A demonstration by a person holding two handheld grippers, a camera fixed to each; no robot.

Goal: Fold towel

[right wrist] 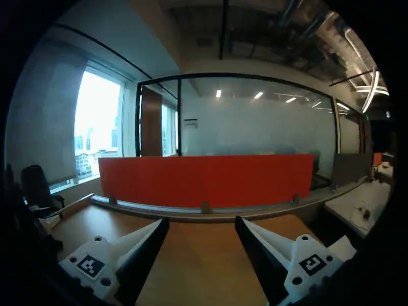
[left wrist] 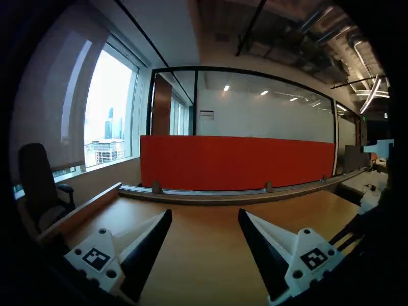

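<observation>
A: The left gripper [left wrist: 204, 211]?
B: Released; jaws spread wide above the wooden desk [left wrist: 204, 255]; a black chair [left wrist: 38, 183] at the left edge, a window [left wrist: 107, 122] beside it, a red partition [left wrist: 234, 163] across the middle.
A: And the right gripper [right wrist: 201, 219]?
B: Released too; jaws apart over the wood; chair lower left, partition centre, a white desk [right wrist: 357, 204] at the right edge.
A: The towel?
B: I cannot tell where it lies.
</observation>
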